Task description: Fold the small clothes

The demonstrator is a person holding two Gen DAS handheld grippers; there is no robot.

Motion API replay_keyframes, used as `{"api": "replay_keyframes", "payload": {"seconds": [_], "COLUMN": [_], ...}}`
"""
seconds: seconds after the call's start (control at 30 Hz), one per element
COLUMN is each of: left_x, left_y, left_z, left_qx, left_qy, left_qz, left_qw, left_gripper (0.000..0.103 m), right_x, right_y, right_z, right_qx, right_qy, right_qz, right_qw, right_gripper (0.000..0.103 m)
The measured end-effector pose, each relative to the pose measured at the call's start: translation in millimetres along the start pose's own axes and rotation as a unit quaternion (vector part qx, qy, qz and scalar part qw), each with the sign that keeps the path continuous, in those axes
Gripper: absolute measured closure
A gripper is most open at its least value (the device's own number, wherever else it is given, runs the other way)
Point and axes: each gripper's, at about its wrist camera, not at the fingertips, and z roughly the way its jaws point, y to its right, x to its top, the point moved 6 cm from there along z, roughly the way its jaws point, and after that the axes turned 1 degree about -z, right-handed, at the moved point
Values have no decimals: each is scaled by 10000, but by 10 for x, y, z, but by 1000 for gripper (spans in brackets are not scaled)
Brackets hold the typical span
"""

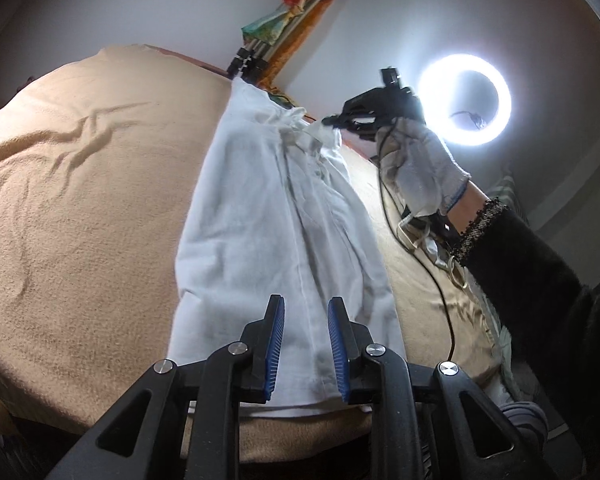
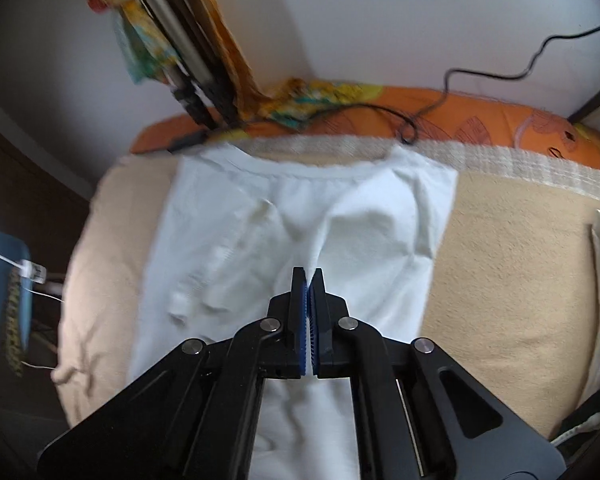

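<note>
Two grippers, left gripper (image 1: pixel 306 350) spread apart over the hem, right gripper (image 2: pixel 309 280) clenched on a pinch of fabric, one white t-shirt (image 2: pixel 292 236), creased, partly lifted, lying on one beige blanket (image 2: pixel 500 248), one glowing ring light (image 1: pixel 464 98) behind.

Looked low and close from the garment's near hem in the left wrist view, along the white shirt (image 1: pixel 284 216) toward the ring light (image 1: pixel 464 98) at upper right. Faced down at the collar end from the right wrist (image 2: pixel 300 216). Shared by both views: shirt and beige blanket (image 1: pixel 80 200).
</note>
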Motion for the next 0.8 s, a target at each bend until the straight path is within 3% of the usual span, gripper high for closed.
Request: {"api": "replay_keyframes", "payload": {"seconds": [0.13,0.4,0.5,0.57,0.63,0.8], "left_x": [0,26,36,47,67,120], "left_y": [-17,-108,-128,-118,-101,-74], "left_z": [-11,-36,-62,-107,-162,-321], "left_qx": [-15,147,192,231,268,369], "left_qy": [1,44,45,84,151,288], "left_qz": [-23,-61,-91,-30,39,200], "left_qw": [10000,9999,9998,9997,9995,9987], "left_gripper": [83,83,83,82,79,73], "right_x": [142,109,97,95,97,-117], "right_y": [-138,-147,-108,-108,-116,-135], "right_z": [77,707,736,622,367,-566], "right_qx": [-51,-336,-72,209,354,675], "right_qy": [3,-353,-326,-301,-71,492], "right_qz": [-22,108,300,441,474,513], "right_qw": [10000,9988,9990,9984,9982,9952], "right_gripper": [100,100,96,75,66,66]}}
